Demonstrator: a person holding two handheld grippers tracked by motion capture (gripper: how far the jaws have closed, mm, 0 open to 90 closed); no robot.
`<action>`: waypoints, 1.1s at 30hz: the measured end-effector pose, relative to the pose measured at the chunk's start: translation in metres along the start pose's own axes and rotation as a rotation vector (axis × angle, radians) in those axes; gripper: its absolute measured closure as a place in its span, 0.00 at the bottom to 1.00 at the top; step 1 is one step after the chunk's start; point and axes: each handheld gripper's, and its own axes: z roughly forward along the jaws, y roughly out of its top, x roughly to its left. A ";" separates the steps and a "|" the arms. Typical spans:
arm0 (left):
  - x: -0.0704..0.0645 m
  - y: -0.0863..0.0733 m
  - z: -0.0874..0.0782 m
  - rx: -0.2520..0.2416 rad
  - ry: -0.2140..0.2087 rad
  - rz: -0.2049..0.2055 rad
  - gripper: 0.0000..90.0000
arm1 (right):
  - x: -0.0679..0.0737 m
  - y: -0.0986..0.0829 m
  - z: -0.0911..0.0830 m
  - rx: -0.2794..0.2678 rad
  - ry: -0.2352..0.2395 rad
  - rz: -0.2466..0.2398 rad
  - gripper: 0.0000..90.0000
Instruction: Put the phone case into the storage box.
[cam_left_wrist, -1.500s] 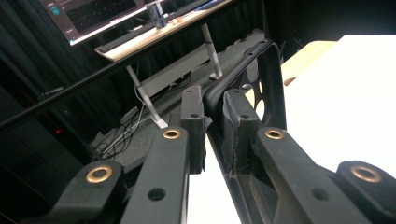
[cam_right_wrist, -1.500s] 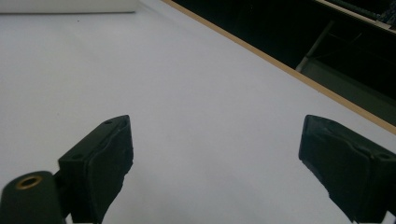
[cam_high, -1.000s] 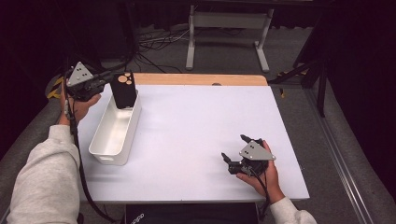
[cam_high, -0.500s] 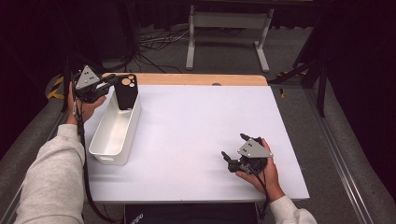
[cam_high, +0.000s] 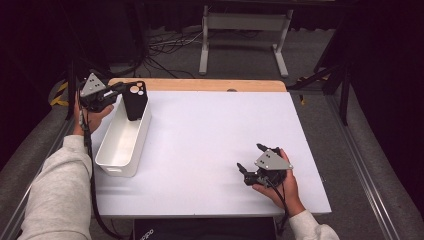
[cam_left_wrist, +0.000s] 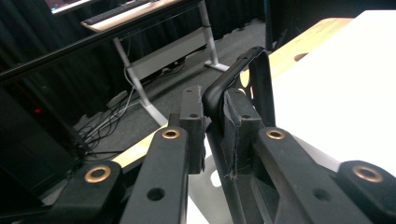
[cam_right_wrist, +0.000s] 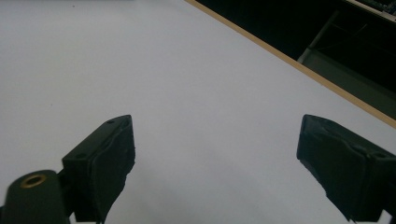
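Note:
A black phone case (cam_high: 135, 102) with camera cut-outs hangs upright over the far end of a white bin (cam_high: 117, 150). My left gripper (cam_high: 122, 89) is shut on the case's top edge. In the left gripper view the case's rim (cam_left_wrist: 259, 79) sits pinched between the pads of my left gripper (cam_left_wrist: 212, 112). At the table's near right, my right gripper (cam_high: 250, 156) rests low over the white top, open and holding nothing. The right gripper view shows its jaws spread wide, with my right gripper (cam_right_wrist: 215, 158) over bare table.
The white table (cam_high: 210, 125) has a wooden strip (cam_high: 200, 85) along its far edge. The long bin lies along the left side. A metal desk frame (cam_high: 240, 30) and cables (cam_high: 165, 45) stand on the floor beyond the table.
My left gripper has shifted slightly right and down with the phone case, bringing it closer over the bin's far end. The right gripper has stayed in place.

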 end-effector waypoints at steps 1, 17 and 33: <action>0.001 -0.001 0.001 0.004 0.012 -0.007 0.88 | 0.000 0.000 0.000 0.000 -0.001 0.000 0.14; 0.004 -0.005 0.006 0.044 0.077 -0.013 0.80 | 0.000 0.000 0.000 0.000 0.008 0.003 0.14; 0.008 0.001 0.007 0.077 0.103 -0.036 0.72 | 0.000 -0.001 0.000 0.005 0.019 0.002 0.14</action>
